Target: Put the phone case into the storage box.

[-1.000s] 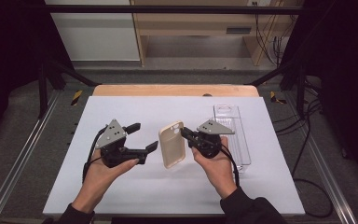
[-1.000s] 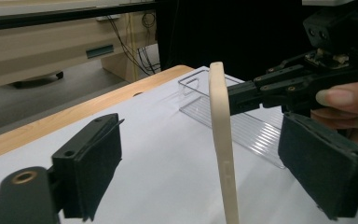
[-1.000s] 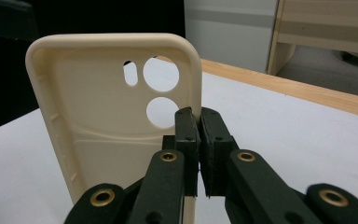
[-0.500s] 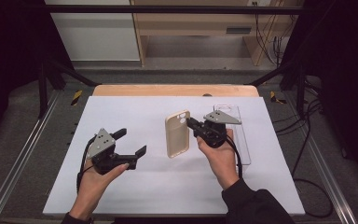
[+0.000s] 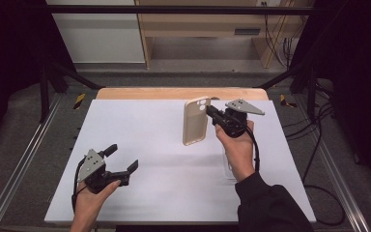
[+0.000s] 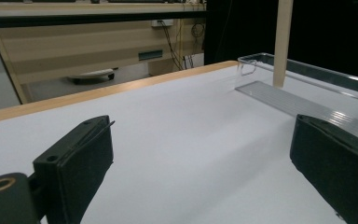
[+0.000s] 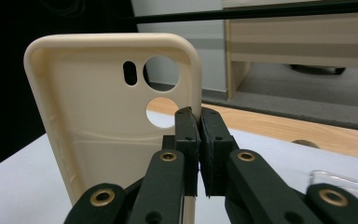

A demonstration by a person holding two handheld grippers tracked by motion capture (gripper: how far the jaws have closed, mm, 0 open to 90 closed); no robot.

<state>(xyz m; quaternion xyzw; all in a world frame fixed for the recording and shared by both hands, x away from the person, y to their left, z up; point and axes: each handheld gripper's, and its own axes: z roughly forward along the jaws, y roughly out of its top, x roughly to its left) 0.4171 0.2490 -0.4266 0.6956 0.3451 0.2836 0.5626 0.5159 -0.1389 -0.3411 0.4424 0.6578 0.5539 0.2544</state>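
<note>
Beige plastic is what the phone case (image 5: 195, 122) is made of, and the right gripper (image 5: 214, 115) is pinching it by one long edge, near the camera holes. In the right gripper view the two black jaws are standing pressed together on the thin side wall of the case (image 7: 107, 126), and the hollow inside of the case is facing the camera. In the high view the case is hanging upright in the air above the white table (image 5: 164, 159), near its far edge, with the camera holes at the top. A clear plastic tray (image 6: 307, 88) is lying on the table below and just behind the right hand (image 5: 235, 150); in the left gripper view the lower end of the case (image 6: 281, 42) is showing over this tray, but I cannot tell if it is touching it.

At the near left part of the table the left gripper (image 5: 121, 162) is hovering low, well apart from the case. Its jaws have just been opening; they are standing wide apart now and nothing is between them, only the bare white table surface.
</note>
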